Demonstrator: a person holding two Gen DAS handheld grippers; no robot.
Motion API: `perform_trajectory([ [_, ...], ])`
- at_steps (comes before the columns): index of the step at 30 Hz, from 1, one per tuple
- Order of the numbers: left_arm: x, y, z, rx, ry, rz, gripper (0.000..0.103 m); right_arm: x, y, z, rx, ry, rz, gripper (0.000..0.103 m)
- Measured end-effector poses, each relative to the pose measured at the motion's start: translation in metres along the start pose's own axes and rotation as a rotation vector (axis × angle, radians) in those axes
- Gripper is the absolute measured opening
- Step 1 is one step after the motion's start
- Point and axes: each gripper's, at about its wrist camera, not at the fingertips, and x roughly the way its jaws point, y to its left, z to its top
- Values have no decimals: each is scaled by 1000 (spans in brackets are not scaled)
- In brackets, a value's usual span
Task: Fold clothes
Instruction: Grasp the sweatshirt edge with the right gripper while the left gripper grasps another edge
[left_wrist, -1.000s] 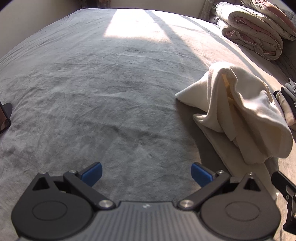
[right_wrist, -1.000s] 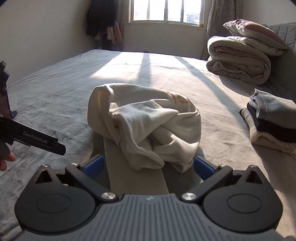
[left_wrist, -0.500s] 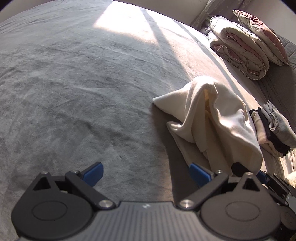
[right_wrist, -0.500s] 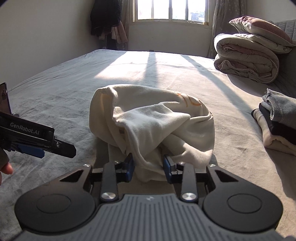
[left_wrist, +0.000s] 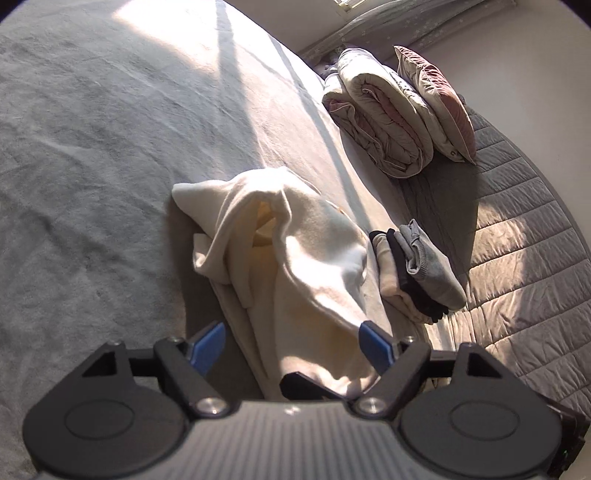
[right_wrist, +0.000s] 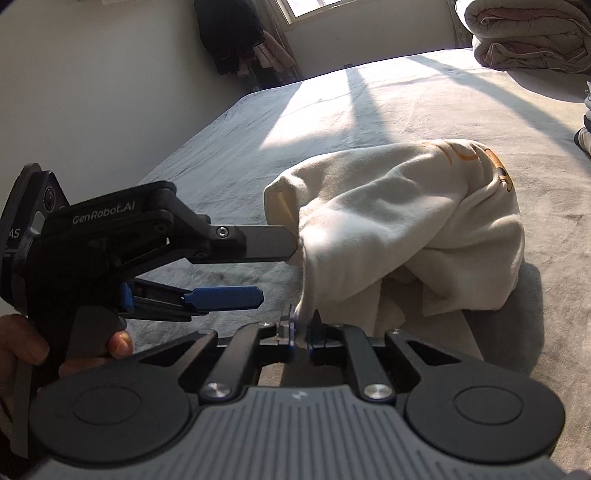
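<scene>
Both tongs are working at one cream shirt (right_wrist: 399, 229) that is lying bunched up on the grey bed (left_wrist: 92, 166). Right tongs (right_wrist: 303, 332) are closing, their blue pads already pinching a thin fold of the shirt's near edge, which is stretching up from the pinch into the heap. Left tongs (left_wrist: 291, 341) are standing wide but closing, with the shirt's near end lying between the two blue pads (left_wrist: 208, 345); the right-hand pad is sitting just at the cloth, and whether it is pressing cannot be told. From the right wrist view, the left tongs (right_wrist: 277, 269) are reaching in from the side, the upper black finger touching the shirt's edge and the lower blue pad hanging clear below it. A hand (right_wrist: 44, 350) is gripping their handle. Beyond the shirt, a small stack of folded clothes (left_wrist: 417, 273) is sitting near a quilted grey cover (left_wrist: 517, 240), with a rolled duvet (left_wrist: 376, 114) and a pillow (left_wrist: 436, 99) further back.
</scene>
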Motion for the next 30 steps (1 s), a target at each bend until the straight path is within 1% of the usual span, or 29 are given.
perform_trajectory([
  [2,3,-5,-3,18,13,-32,65,1,8,-4,-15,25,29,10],
  [3,5,-7,-4,24,21,-42,62,2,11,-6,-26,36,39,10],
  [4,7,-9,-6,29,28,-40,56,2,15,-8,-36,44,46,10],
  [5,9,-9,-6,34,29,-36,45,2,17,-10,-40,49,47,10],
  [6,10,-9,-7,38,29,-36,39,2,18,-11,-40,54,48,10],
  [7,11,-8,-7,42,28,-35,24,2,19,-11,-41,58,48,10],
  [8,12,-8,-8,46,28,-35,16,1,19,-12,-42,59,45,10],
  [9,13,-8,-8,49,28,-34,4,1,18,-13,-42,59,42,10],
  [10,12,-8,-8,60,15,-26,4,0,18,-14,-42,57,40,10],
  [15,-11,-14,-3,142,-115,45,4,-12,13,-16,-49,35,29,15],
  [16,-15,-13,1,143,-137,60,4,-15,12,-20,-49,29,24,20],
  [17,-19,-12,4,145,-160,76,4,-19,11,-22,-48,21,16,33],
  [18,-23,-11,8,146,-182,92,4,-22,9,-22,-45,10,2,42],
  [19,-27,-9,12,139,-205,109,4,-26,7,-22,-41,-2,-10,55],
  [25,-49,9,31,81,-311,201,4,-34,-14,-23,23,-27,-109,55],
  [28,-59,13,39,82,-369,259,4,-30,-28,-24,69,-29,-166,55],
  [30,-65,17,45,84,-402,294,4,-30,-32,-24,83,-31,-176,55],
])
